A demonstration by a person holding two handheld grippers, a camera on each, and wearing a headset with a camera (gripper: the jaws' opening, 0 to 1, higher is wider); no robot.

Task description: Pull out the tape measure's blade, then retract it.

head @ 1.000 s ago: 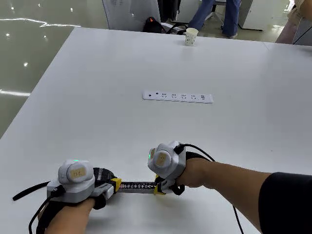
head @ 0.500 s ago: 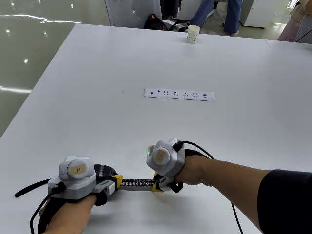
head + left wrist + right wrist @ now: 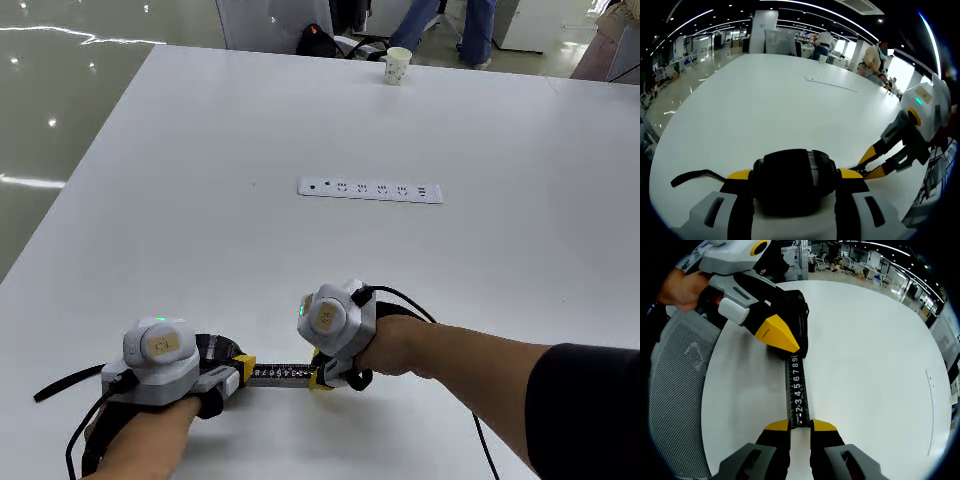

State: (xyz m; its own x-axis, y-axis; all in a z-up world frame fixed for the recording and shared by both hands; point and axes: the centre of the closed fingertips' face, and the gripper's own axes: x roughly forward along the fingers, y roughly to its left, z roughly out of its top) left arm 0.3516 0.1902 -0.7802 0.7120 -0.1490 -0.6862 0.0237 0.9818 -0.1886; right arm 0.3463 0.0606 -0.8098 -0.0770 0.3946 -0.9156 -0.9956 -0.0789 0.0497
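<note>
Head view looked down on a white worktop (image 3: 300, 120). Near its front edge, the left claw (image 3: 230, 382) was clamped around the black tape case (image 3: 213, 352). Just to its right, the right claw (image 3: 322, 378) was pinched tight on the end of the short, pulled-out blade (image 3: 282, 375), which lay flat between both claws.

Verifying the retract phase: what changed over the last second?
The right gripper, shut on the tip of the blade, moved toward the tape measure case held in the left gripper, so the exposed blade is shorter. Nothing was taken or let go. The case, power strip and paper cup stayed put on the table.
</note>
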